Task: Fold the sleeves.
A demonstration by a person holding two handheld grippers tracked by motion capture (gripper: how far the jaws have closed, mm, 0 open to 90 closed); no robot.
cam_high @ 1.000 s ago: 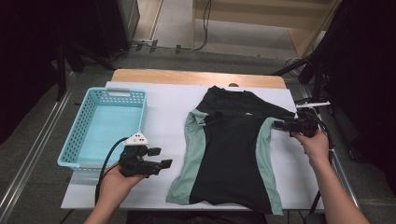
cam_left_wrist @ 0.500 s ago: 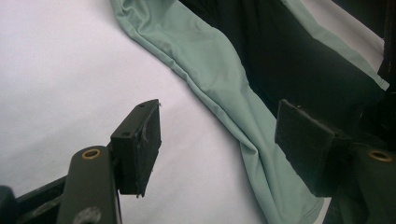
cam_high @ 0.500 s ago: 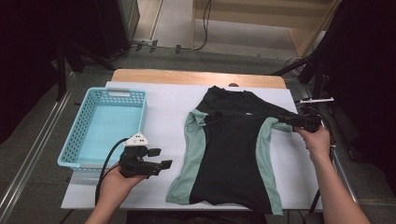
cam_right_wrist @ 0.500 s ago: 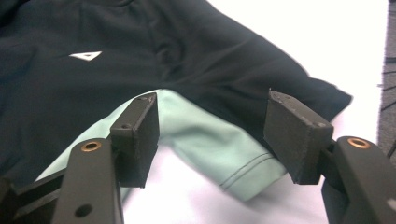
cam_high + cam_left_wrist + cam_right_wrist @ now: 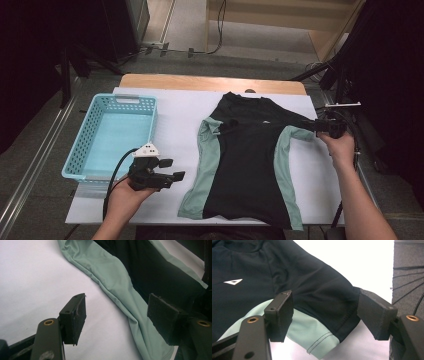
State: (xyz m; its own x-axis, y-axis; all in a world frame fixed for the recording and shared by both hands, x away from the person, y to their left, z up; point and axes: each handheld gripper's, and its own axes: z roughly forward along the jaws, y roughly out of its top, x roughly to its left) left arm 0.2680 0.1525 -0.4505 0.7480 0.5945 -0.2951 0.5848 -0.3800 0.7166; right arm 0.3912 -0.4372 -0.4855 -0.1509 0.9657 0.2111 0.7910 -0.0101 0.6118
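Note:
A black shirt [image 5: 250,165] with mint-green side panels lies flat, front up, on the white table [image 5: 175,110]. Its right sleeve [image 5: 300,122] is stretched out toward my right gripper [image 5: 318,126] at the table's right edge. In the right gripper view the sleeve [image 5: 322,295] lies between the wide-apart jaws of my right gripper [image 5: 325,310], which have just been opening; the pads do not press it. My left gripper [image 5: 172,169] hovers open left of the shirt's lower hem. In the left gripper view, the green panel [image 5: 115,277] runs under and past my left gripper [image 5: 117,312].
A light blue plastic basket [image 5: 80,155] stands at the table's left side, nothing visible inside. A wooden strip [image 5: 210,82] runs along the table's far edge. Dark stands and cables crowd the floor right of the table [image 5: 350,100].
My right hand has moved to the right, drawing the sleeve out sideways, and its jaws stand wider. The left hand and gripper have stayed put.

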